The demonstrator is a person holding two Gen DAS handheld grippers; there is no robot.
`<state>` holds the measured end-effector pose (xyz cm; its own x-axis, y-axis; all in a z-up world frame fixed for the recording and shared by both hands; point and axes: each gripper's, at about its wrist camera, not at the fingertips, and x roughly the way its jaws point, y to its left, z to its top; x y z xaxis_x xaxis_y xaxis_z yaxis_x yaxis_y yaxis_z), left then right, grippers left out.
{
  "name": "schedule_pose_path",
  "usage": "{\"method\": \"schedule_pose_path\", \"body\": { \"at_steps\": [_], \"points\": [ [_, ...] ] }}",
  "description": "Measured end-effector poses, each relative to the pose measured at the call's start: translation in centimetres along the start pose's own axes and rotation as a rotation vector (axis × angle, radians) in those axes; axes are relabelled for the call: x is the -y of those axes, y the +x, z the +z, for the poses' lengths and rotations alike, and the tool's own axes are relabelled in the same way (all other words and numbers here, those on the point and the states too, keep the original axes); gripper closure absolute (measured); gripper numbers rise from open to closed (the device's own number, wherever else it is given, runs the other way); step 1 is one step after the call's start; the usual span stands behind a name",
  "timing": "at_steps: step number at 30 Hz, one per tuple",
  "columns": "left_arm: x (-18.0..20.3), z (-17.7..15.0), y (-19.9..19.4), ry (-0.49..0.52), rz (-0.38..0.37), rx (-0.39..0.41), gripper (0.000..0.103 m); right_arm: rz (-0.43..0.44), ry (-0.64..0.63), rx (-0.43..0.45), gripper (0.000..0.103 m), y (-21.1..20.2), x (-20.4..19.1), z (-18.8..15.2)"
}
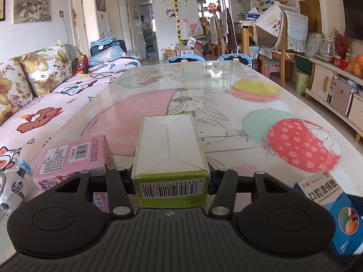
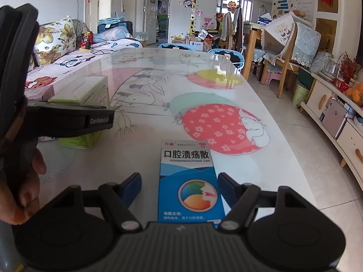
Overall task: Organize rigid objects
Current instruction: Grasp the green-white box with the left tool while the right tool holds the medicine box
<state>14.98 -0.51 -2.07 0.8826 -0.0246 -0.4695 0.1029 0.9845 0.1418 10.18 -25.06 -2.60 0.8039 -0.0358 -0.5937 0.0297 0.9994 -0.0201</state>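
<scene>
- Now the left hand-held gripper [image 1: 170, 176] has its jaws closed against the sides of a green box [image 1: 170, 158], which rests on the worktop [image 1: 226, 95].
- A pink box [image 1: 72, 156] lies just left of it.
- Meanwhile the right hand-held gripper [image 2: 179, 188] stands part open around a blue box [image 2: 189, 181], pads [image 2: 132, 185] clear of its sides.

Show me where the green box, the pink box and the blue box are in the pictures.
green box [image 1: 169, 145], left wrist view, on its white top face.
pink box [image 1: 72, 156], left wrist view, on its label with the barcode.
blue box [image 2: 189, 181], right wrist view, on its printed front face.
</scene>
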Motion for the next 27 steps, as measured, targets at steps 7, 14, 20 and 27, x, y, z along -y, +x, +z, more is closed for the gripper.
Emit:
{"method": "schedule_pose_path", "body": {
  "at_steps": [7, 14, 20, 27],
  "points": [
    [-0.3, -0.9, -2.8, -0.003, -0.003, 0.001, 0.040, -0.015, -0.028, 0.009, 0.053, -0.4, -0.6, -0.1],
    [-2.1, -1.2, -7.0, -0.017, -0.023, 0.027, 0.040, -0.025, -0.061, 0.053, 0.053, -1.6, -1.3, -0.2],
    [-3.7, -2.0, -10.6, -0.024, -0.037, 0.032, 0.040, -0.029, -0.073, 0.087, 0.053, -2.8, -2.4, -0.5],
    [-5.1, -2.5, -13.0, -0.035, -0.022, 0.040, 0.040, -0.020, -0.078, 0.099, 0.053, -4.2, -3.6, -0.9]
  ]
}}
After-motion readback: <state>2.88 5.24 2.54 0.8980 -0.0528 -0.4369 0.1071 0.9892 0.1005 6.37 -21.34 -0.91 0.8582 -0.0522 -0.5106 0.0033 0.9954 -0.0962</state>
